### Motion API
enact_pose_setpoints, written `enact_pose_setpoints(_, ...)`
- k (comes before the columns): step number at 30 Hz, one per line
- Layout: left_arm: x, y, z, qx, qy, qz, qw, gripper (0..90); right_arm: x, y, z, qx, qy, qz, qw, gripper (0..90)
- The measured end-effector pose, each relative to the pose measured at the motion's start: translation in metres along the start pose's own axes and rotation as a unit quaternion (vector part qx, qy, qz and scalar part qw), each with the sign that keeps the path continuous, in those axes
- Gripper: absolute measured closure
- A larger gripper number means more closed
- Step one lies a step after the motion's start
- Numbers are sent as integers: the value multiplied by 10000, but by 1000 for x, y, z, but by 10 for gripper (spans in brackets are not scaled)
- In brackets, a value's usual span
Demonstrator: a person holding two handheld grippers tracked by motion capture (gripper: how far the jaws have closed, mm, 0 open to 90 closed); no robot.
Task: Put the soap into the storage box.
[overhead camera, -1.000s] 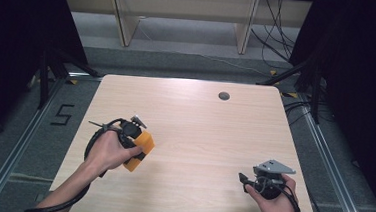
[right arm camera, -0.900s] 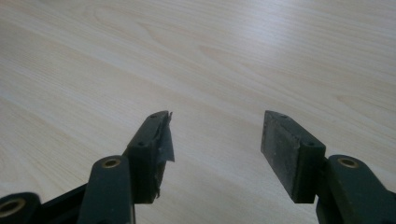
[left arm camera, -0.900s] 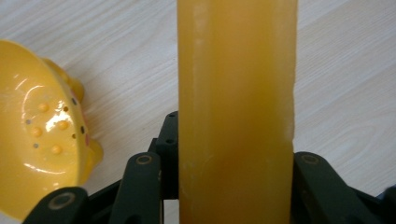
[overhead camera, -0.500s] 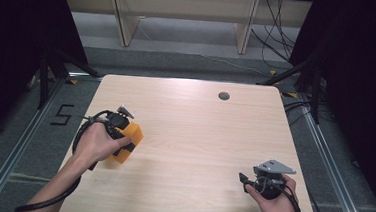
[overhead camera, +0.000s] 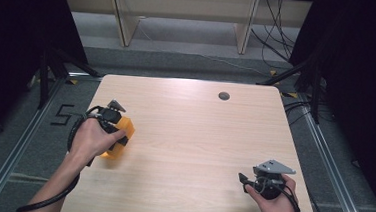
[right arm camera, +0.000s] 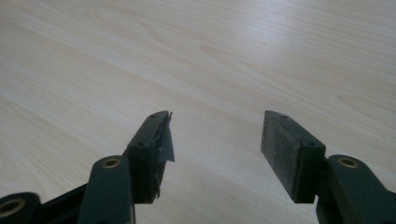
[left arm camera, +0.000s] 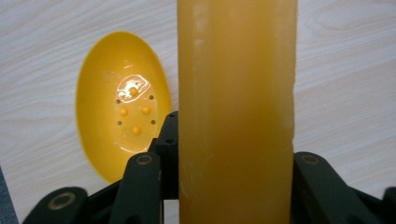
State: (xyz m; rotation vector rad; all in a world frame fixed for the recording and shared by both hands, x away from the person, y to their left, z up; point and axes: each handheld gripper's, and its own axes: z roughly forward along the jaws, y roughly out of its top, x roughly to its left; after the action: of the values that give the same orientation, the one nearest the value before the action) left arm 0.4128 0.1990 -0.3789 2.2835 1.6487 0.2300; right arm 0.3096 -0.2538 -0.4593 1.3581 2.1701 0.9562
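Pale wood grain covers the table [overhead camera: 189, 136], with shelving and cables on the floor beyond it. At the left side, the left gripper [overhead camera: 116, 131] has its jaws clamped on the flanks of an amber bar [left arm camera: 237, 112], apparently soap, which rises between them in the left gripper view. Just behind the bar in that view lies a yellow dish [left arm camera: 122, 100], oval, with small studs and drain holes in its bottom, resting on the wood and apart from the bar. The step in hand looks like carrying the bar to the dish. The next move would call for swinging the bar over the hollow, lowering it flat onto the studs, and only then letting the jaws part; a tilted set-down could tip the light dish. Well apart, near the table's right front corner, the right gripper [right arm camera: 215, 140] waits with jaws spread wide and nothing between them.
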Motion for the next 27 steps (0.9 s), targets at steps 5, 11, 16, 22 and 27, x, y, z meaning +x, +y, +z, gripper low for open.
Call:
enact_pose_setpoints(5,7,0,2,-65,61,-19,10000,603,-2,0,1,-17,17,-165,9999,429)
enact_pose_setpoints(11,13,-1,5,88,160,-252,9995,603,-1,1,-1,11,-1,7,10000,429)
enact_pose_setpoints(16,17,-1,5,51,205,-346,9992,602,-1,1,-1,-13,25,-19,10000,429)
enact_pose_setpoints(22,25,-2,3,50,226,-450,9987,603,0,0,-2,66,-19,75,9999,429)
enact_pose_setpoints(27,28,-3,4,28,254,-504,9984,602,-2,0,-1,-16,27,-45,10000,429)
